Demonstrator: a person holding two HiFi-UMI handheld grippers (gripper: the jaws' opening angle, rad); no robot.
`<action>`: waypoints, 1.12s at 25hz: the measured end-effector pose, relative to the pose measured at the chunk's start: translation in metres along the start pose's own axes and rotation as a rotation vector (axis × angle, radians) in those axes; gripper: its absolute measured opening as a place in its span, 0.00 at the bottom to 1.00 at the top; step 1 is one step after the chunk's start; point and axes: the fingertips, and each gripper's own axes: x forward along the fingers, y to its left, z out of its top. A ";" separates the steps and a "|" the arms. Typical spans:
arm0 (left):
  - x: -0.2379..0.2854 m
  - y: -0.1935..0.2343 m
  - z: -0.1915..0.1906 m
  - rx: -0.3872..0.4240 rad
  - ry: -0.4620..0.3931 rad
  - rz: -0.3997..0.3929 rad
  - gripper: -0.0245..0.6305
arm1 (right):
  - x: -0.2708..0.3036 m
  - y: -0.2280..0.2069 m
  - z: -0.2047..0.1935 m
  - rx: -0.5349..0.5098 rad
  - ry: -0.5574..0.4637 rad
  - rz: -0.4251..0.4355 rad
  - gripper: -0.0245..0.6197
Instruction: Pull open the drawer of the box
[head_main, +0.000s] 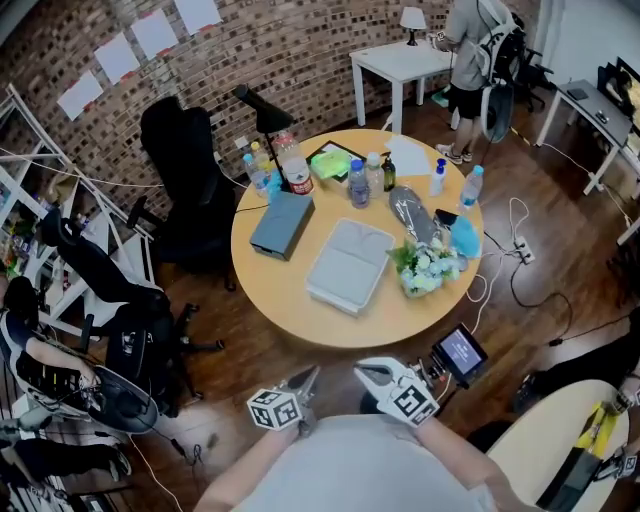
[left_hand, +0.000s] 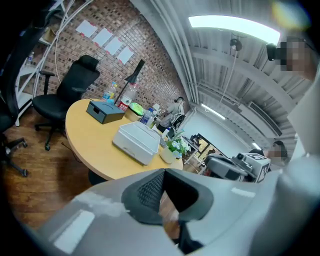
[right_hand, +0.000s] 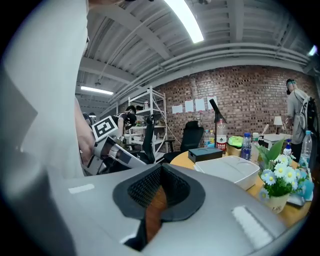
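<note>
Two grippers are held close against the person's chest, tips pointing forward over the wood floor: the left gripper (head_main: 310, 376) has its jaws pressed together with nothing between them, and the right gripper (head_main: 366, 373), just beside it, likewise has its pads meeting and pinches nothing. Each carries its marker cube behind the jaws, and a small lit screen (head_main: 461, 351) sits just off the right gripper's outer side. Neither gripper touches anything. Ahead of both tips, with a strip of floor between, begins the near rim of a round wooden table (head_main: 300, 322). The box (head_main: 348, 264), pale grey and flat, lies on it almost straight ahead of the tongs, well apart from them, its near face showing nothing pulled out. Just off to the right of it, on the right gripper's side, stands a pot of white flowers (head_main: 426, 268). Farther ahead and towards the left gripper's side lies a dark box (head_main: 282, 224). Beyond these, along the far edge, stand several bottles (head_main: 358, 184) and a black lamp (head_main: 262, 106). Past the table on the left is a black office chair (head_main: 186, 165), then the brick wall (head_main: 290, 50); far ahead on the right a person (head_main: 466, 50) stands by a white desk (head_main: 398, 62).
</note>
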 end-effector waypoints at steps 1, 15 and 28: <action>0.003 0.001 0.003 -0.006 -0.007 0.008 0.04 | 0.000 -0.005 0.001 0.000 -0.002 0.004 0.03; 0.037 -0.007 0.049 0.211 -0.027 0.047 0.04 | 0.005 -0.050 0.009 0.033 -0.029 0.010 0.03; 0.080 0.014 0.045 -0.087 -0.044 -0.018 0.05 | 0.004 -0.063 0.029 -0.024 0.017 -0.032 0.03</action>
